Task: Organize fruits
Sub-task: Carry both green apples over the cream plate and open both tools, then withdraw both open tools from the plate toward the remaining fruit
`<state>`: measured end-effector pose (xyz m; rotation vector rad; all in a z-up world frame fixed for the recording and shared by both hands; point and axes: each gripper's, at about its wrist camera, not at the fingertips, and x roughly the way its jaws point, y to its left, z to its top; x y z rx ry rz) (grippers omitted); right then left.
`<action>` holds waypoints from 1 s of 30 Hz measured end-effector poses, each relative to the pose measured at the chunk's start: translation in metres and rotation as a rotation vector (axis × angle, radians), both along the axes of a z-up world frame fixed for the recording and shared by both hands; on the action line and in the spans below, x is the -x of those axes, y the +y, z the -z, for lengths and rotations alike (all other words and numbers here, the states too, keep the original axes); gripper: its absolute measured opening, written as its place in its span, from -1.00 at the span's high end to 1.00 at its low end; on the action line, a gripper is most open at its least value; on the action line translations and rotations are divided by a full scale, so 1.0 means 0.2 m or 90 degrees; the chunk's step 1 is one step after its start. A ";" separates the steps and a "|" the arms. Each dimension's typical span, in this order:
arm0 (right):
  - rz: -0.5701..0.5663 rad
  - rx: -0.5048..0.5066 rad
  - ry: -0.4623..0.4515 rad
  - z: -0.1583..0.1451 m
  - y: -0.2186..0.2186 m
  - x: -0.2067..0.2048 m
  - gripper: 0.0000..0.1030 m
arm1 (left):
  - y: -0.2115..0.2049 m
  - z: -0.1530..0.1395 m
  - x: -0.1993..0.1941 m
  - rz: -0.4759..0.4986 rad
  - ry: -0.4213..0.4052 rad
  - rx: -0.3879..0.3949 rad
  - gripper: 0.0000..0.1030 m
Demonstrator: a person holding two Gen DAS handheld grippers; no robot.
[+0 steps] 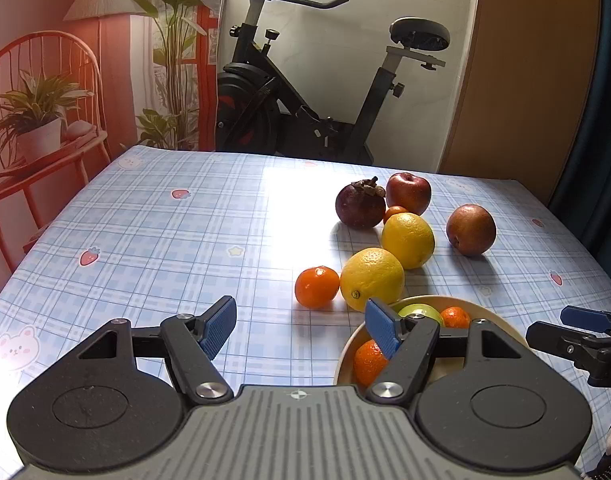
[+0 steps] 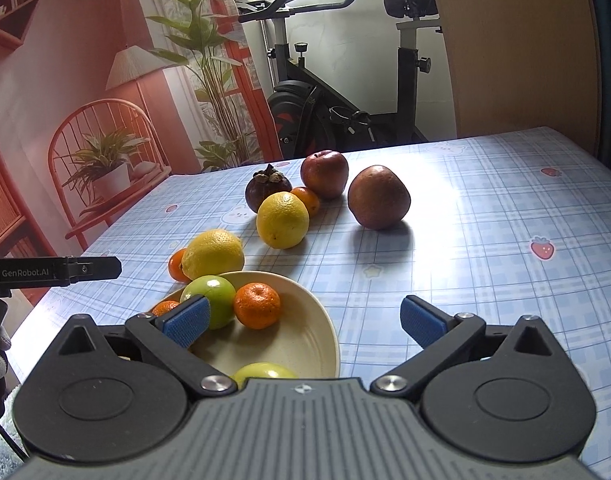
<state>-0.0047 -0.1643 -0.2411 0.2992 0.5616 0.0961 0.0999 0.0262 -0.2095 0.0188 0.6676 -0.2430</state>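
As seen from the left wrist camera, the left gripper (image 1: 300, 327) hovers above the bench (image 1: 145, 240) with its blue-padded fingers spread wide and nothing between them. A cream bowl (image 1: 347, 348) sits near the bench's front edge, partly hidden behind the gripper's right finger; it holds a green apple (image 1: 419, 312) and two mandarins (image 1: 455, 317). Just beyond the bowl lie a lemon (image 1: 371, 279) and, touching it on the left, a loose mandarin (image 1: 317, 286). Further toward the far edge sit a second lemon (image 1: 408, 240), a small mandarin (image 1: 394, 213), a mangosteen (image 1: 360, 205) and a red apple (image 1: 408, 193), packed close together. A brown pear (image 1: 470, 230) lies apart toward the right edge. The right gripper (image 1: 581, 330) enters at the right border of this view; its opening cannot be judged here.

As seen from the right wrist camera, the right gripper (image 2: 303, 322) has its fingers spread wide, holding nothing, above the bowl (image 2: 305, 344) and the bare cloth beside it. Inside the bowl lie one green apple (image 2: 213, 296), a mandarin (image 2: 257, 305) touching it, another mandarin (image 2: 165, 307) at the left rim, and a second green apple (image 2: 265, 372) at the near side. The lemons (image 2: 212, 254), mangosteen (image 2: 268, 192), red apple (image 2: 324, 174) and pear (image 2: 378, 197) remain on the bench outside the bowl. An exercise bike (image 2: 325, 100) stands behind the far edge.
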 end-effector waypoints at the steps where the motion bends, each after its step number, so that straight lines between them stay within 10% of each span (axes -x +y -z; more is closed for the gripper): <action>1: 0.005 0.001 0.002 0.00 -0.01 0.00 -1.00 | 0.00 0.00 0.00 -0.003 0.002 0.004 -0.43; 30: -0.017 -0.016 -0.011 -0.21 -0.18 -0.17 -0.93 | 0.05 -0.23 -0.12 -0.033 -0.060 0.047 -0.43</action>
